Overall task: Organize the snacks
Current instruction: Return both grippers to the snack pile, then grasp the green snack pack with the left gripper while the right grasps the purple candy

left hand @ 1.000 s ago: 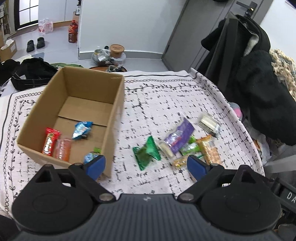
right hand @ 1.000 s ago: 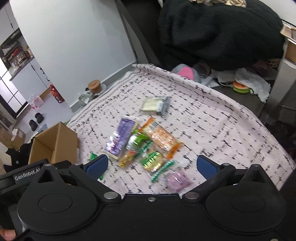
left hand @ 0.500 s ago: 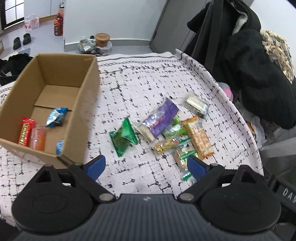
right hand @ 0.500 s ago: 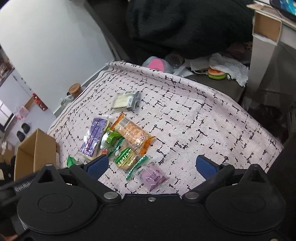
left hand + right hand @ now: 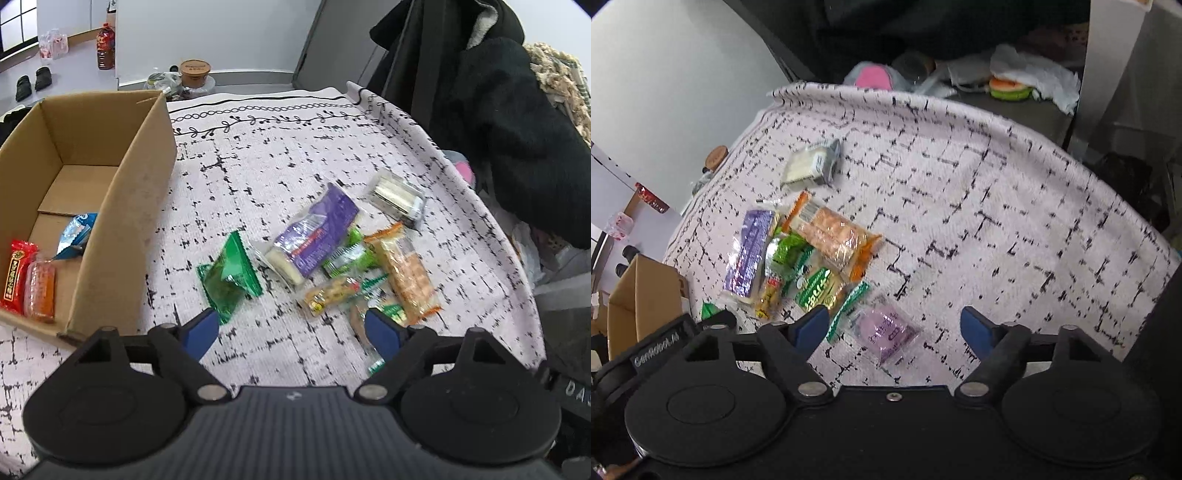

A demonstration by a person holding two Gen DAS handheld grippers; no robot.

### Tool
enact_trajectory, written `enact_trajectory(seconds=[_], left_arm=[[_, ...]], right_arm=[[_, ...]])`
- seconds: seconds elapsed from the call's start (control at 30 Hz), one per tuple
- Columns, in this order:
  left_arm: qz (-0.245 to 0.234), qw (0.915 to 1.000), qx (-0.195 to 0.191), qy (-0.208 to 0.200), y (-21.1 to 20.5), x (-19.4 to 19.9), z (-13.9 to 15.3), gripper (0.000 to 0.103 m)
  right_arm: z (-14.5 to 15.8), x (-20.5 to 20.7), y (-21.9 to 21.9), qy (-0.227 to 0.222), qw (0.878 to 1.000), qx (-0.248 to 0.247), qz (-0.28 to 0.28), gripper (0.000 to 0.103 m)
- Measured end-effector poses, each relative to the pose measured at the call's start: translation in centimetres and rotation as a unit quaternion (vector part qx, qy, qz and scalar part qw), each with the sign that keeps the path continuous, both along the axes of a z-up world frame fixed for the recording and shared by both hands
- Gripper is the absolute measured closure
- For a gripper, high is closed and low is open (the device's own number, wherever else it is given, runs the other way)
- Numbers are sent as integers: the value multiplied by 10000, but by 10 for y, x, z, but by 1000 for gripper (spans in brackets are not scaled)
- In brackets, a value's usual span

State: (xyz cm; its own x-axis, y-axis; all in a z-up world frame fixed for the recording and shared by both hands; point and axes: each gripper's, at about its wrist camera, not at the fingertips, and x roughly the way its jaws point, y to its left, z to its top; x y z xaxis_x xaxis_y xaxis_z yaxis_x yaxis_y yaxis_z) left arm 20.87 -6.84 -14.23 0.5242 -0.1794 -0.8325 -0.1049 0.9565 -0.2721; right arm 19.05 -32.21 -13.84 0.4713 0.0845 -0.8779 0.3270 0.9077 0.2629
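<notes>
Nearest the right tongs (image 5: 890,328), a pale purple sachet (image 5: 886,330) lies flat on the worktop (image 5: 997,206) between their blue pads. The jaws have just been closing but stand spread, pinching nothing. The left tongs (image 5: 291,328) have likewise been narrowing, empty, with the green foil packet (image 5: 229,280) just past their left pad. Both views sit lower and closer to the snack pile than a second ago, so two pickups look imminent. Beyond lie a purple wrapper (image 5: 317,236), an orange cracker pack (image 5: 406,277) and a clear pack of pale wafers (image 5: 397,197). Only the left view looks into the cardboard box (image 5: 125,206), where a red bar (image 5: 14,275) and blue packet (image 5: 75,232) are already stowed. Only the right view shows the purple sachet.
</notes>
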Motion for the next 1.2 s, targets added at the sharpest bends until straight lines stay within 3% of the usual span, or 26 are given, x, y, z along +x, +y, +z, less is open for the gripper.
enact_trajectory(seconds=[0.3, 0.63, 0.8, 0.87, 0.9, 0.93, 1.03, 1.2], left_arm=[[204, 9994, 281, -60, 8, 16, -16, 29], [213, 9993, 301, 10, 11, 33, -37, 34], [282, 9992, 278, 45, 14, 37, -46, 50], [260, 9992, 287, 20, 13, 38, -46, 58], [256, 9993, 265, 10, 13, 38, -46, 62], [259, 9994, 237, 6, 14, 37, -46, 62], [257, 9993, 252, -38, 13, 36, -42, 66], [236, 9992, 300, -75, 13, 32, -32, 68]], right_arm=[[-22, 13, 14, 305, 9995, 43, 95, 34], [-43, 31, 30, 494, 9975, -452, 205, 34], [-52, 33, 35, 542, 9966, -562, 250, 37], [-51, 33, 38, 492, 9963, -615, 355, 42], [-51, 33, 39, 490, 9964, -577, 392, 50], [-51, 33, 39, 516, 9963, -566, 393, 58], [-50, 31, 36, 485, 9971, -478, 335, 68], [-44, 26, 34, 292, 9987, -287, 317, 74]])
